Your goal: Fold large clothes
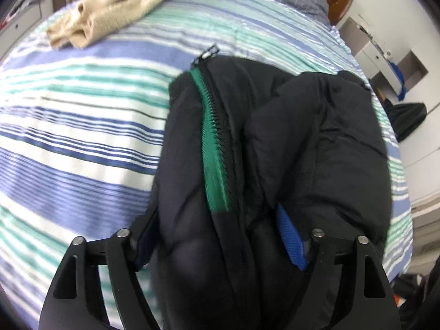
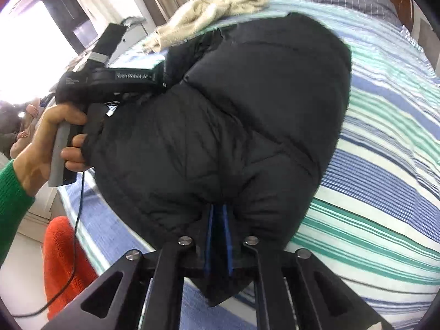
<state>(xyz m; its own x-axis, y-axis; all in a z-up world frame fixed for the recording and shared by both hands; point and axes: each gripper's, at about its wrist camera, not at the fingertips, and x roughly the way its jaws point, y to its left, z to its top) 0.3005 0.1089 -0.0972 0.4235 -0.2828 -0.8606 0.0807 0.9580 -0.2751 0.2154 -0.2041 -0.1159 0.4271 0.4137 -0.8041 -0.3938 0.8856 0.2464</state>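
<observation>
Black padded jacket point(image 2: 247, 104): bundled on the striped bed point(image 2: 385, 143), mid-fold. Left gripper point(image 1: 220, 236): jaws spread wide around a thick fold, gathering bulk. Right gripper point(image 2: 218, 236): jaws nearly closed, pinching the hem to anchor it.

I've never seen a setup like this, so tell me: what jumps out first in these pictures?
A puffy black jacket bunched on a blue, green and white striped bedspread, its green zipper running up the middle. Both the left gripper and right gripper have it between their fingers. A cream sweater lies crumpled farther up the bed.
</observation>
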